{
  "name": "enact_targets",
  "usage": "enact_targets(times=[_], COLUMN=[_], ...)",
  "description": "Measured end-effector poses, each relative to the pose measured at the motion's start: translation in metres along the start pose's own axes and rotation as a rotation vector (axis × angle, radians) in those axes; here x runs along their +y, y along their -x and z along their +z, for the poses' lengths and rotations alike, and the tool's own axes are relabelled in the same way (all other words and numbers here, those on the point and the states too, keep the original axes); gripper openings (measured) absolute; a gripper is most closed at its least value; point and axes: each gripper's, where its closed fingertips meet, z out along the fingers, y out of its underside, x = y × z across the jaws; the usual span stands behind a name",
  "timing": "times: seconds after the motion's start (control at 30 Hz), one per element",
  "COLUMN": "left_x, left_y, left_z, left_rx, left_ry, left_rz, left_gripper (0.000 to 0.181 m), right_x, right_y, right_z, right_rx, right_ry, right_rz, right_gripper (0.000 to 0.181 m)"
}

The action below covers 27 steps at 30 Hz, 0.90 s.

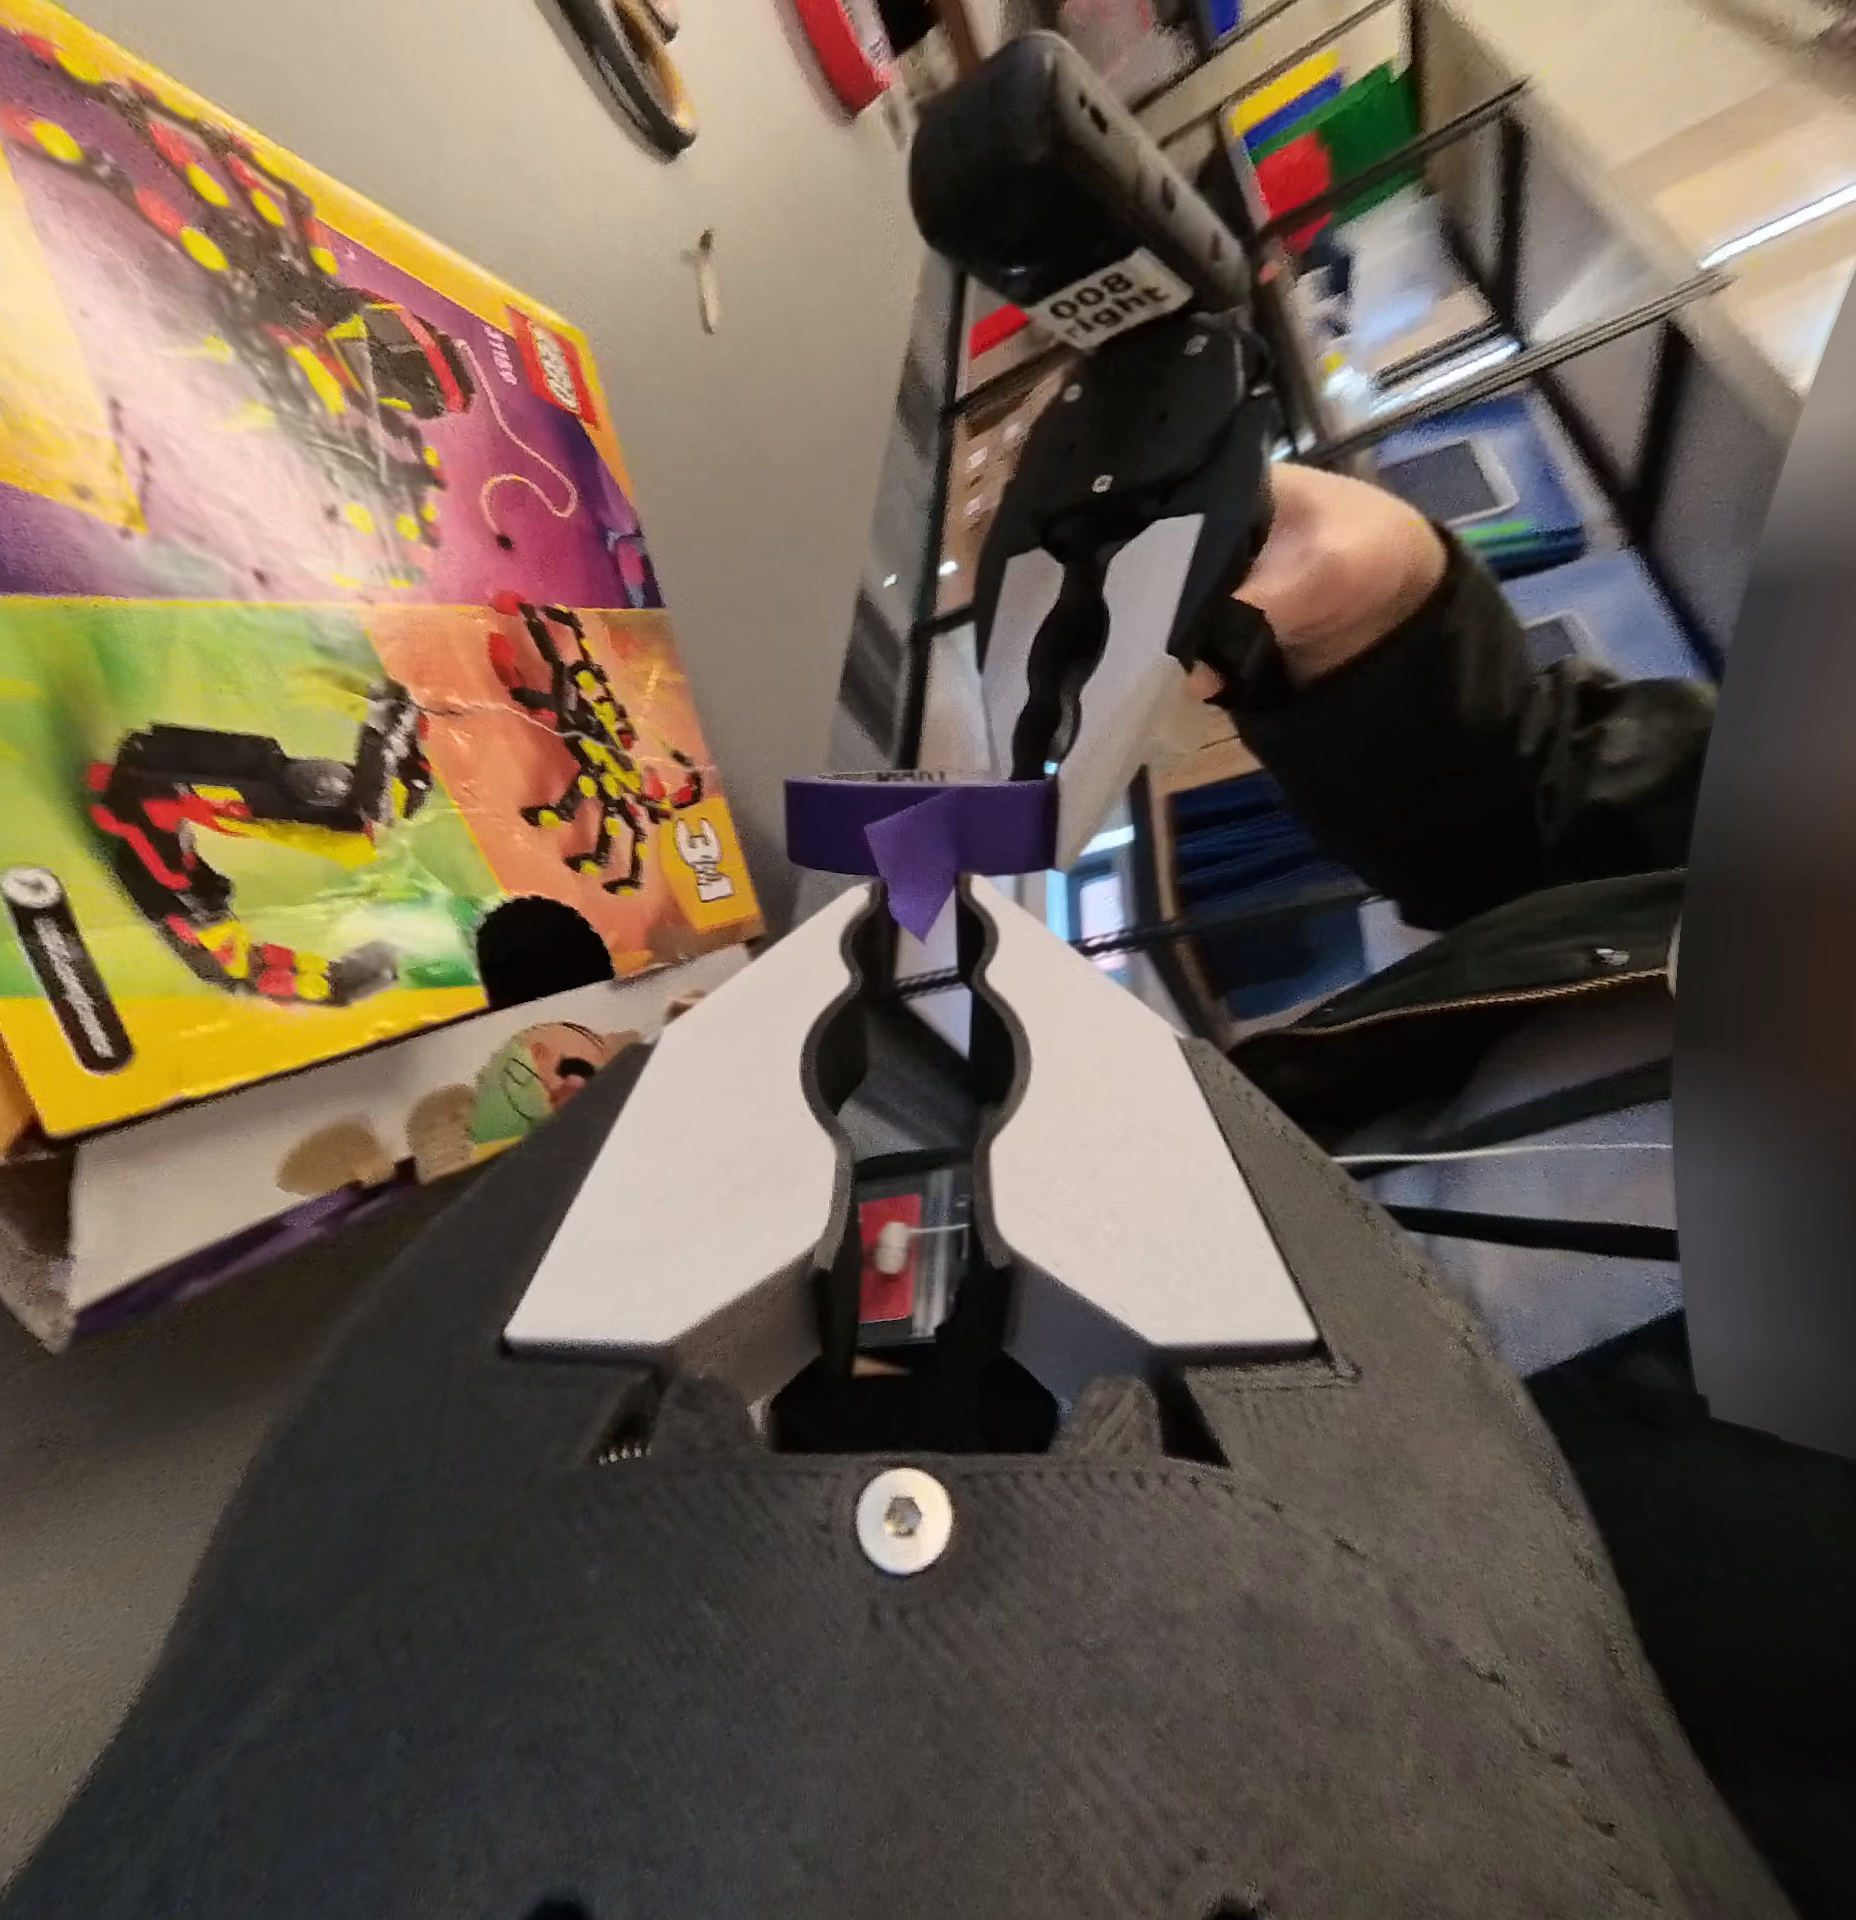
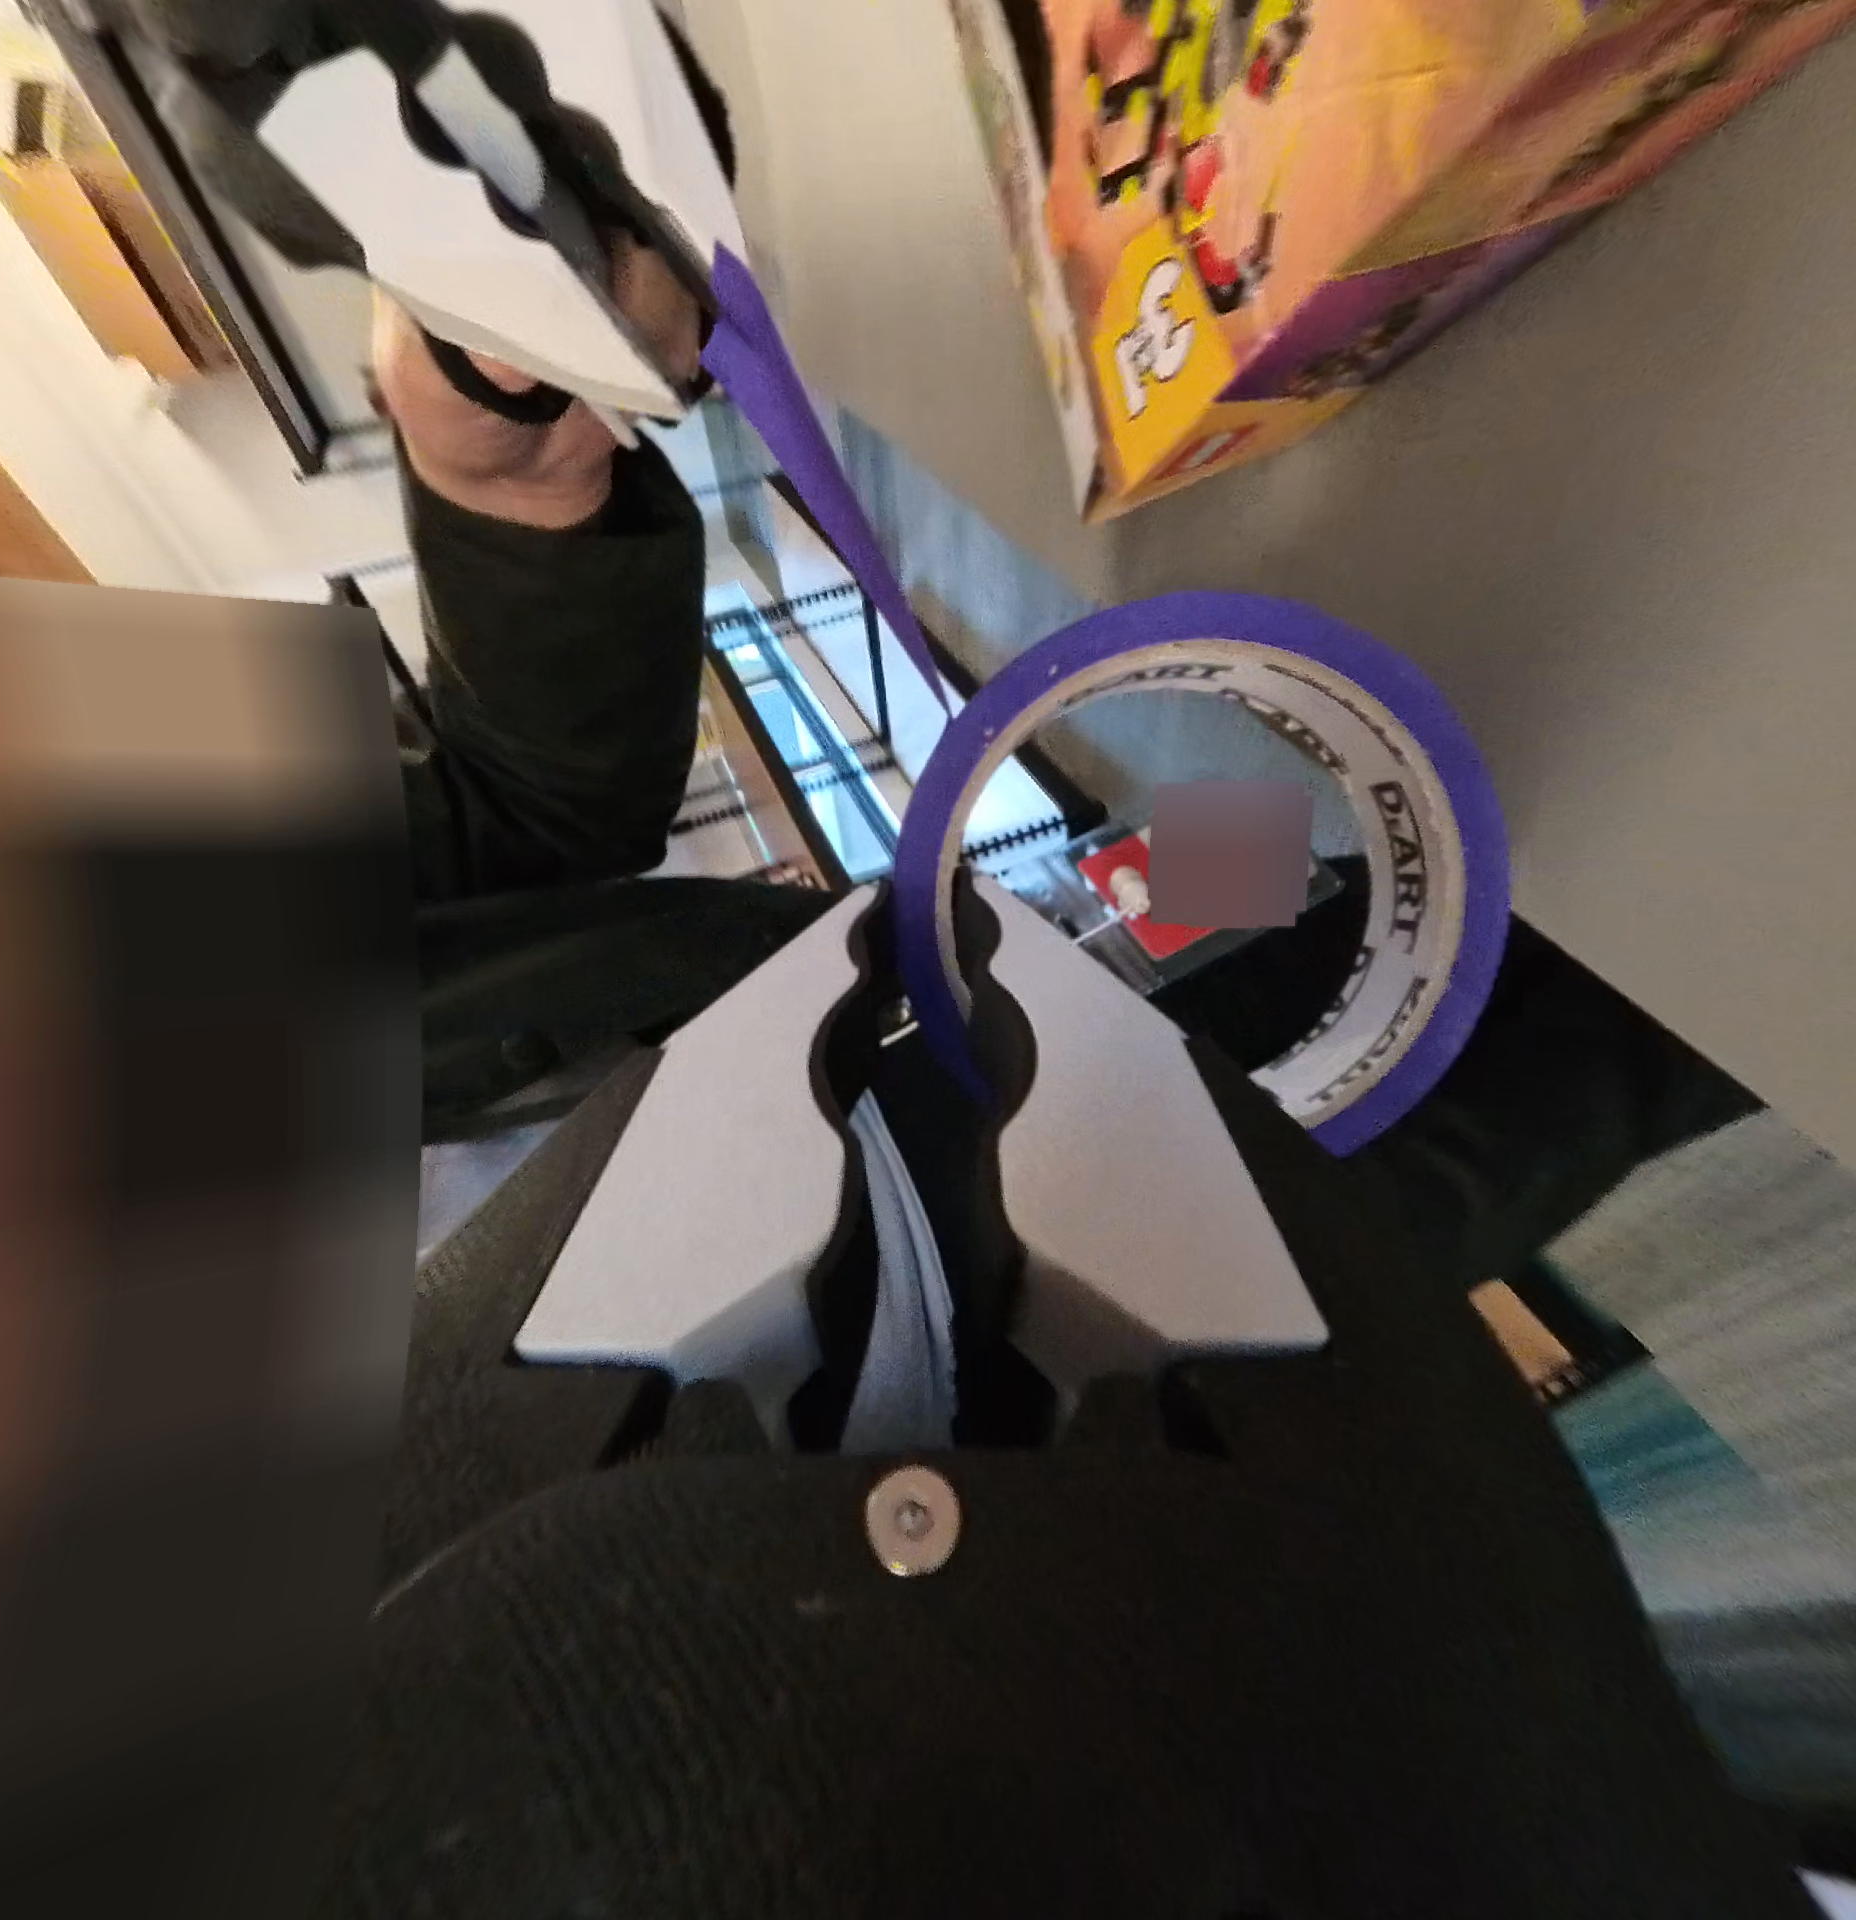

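R gripper (image 2: 919,904) is clamped on the wall of a purple masking tape roll (image 2: 1443,748): one finger inside the ring, one outside, roll held up in the air. Printed cardboard core visible inside the ring. In the left wrist view the same roll (image 1: 919,821) shows edge-on, w/ the R gripper (image 1: 1049,769) reaching down onto its far-right side; a hand (image 1: 1329,561) in a dark sleeve holds that tool.

L gripper (image 1: 919,899) is pinching the loose end of the tape (image 1: 913,883) at its tips, fingers nearly together. From the right wrist view the L gripper (image 2: 695,374) sits upper left, w/ a peeled strip (image 2: 810,468) running taut from its tips down to the roll. Strip is edge-on and blurred near the roll, so where it leaves the roll is prob top-left, not certain.

Surroundings: toy brick set box (image 1: 311,582), yellow/purple w/ spider and scorpion models pictured, on the left in the L view, and upper right in the right wrist view (image 2: 1267,239). Grey table surface (image 1: 778,364) behind it. Black wire shelving (image 1: 1526,312) w/ coloured items to the right. Clear case w/ a red card (image 2: 1111,894) seen through the roll's hole.
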Motion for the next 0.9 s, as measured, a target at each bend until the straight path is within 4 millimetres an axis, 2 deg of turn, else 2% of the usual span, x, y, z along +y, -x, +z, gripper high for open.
enact_targets(times=[0.17,0.2,0.23,0.3,0.37,0.43,0.53,0.63,0.73,0.77,0.9], left_x=[-0.001,-0.002,-0.004,-0.014,-0.018,-0.02,-0.029,-0.032,-0.033,-0.034,-0.035], left_y=[-0.012,-0.005,0.001,0.006,0.011,0.012,0.004,0.012,0.003,0.001,0.019], left_z=[-0.018,-0.022,-0.029,-0.049,-0.059,-0.055,-0.038,-0.025,-0.019,-0.017,-0.01], left_rx=[0.113,0.07,0.038,0.019,-0.015,-0.026,0.022,-0.037,-0.042,-0.068,-0.28], left_ry=[-0.148,-0.173,-0.211,-0.311,-0.336,-0.3,-0.21,-0.091,-0.061,-0.077,-0.131], left_rz=[-0.056,-0.069,-0.066,-0.065,-0.047,-0.025,0.005,0.066,0.059,0.07,0.082], left_gripper=[0.017,0.033,0.036,0.033,0.027,0.028,0.03,0.035,0.049,0.048,0.049], right_x=[-0.004,-0.003,0.0,-0.002,-0.004,-0.01,-0.019,-0.026,-0.035,-0.037,-0.043], right_y=[0.023,0.021,0.015,0.019,0.021,0.019,0.021,0.017,0.017,0.016,0.014], right_z=[-0.01,-0.011,-0.013,-0.017,-0.022,-0.026,-0.025,-0.024,-0.024,-0.025,-0.025], right_rx=[0.013,0.058,0.118,0.122,0.152,0.209,0.225,0.262,0.248,0.247,0.253], right_ry=[0.073,0.107,0.143,0.153,0.178,0.183,0.202,0.226,0.213,0.209,0.201], right_rz=[-0.041,-0.047,-0.053,-0.046,-0.056,-0.072,-0.07,-0.077,-0.063,-0.059,-0.064], right_gripper=[0.01,0.01,0.01,0.01,0.01,0.01,0.01,0.01,0.01,0.01,0.01])
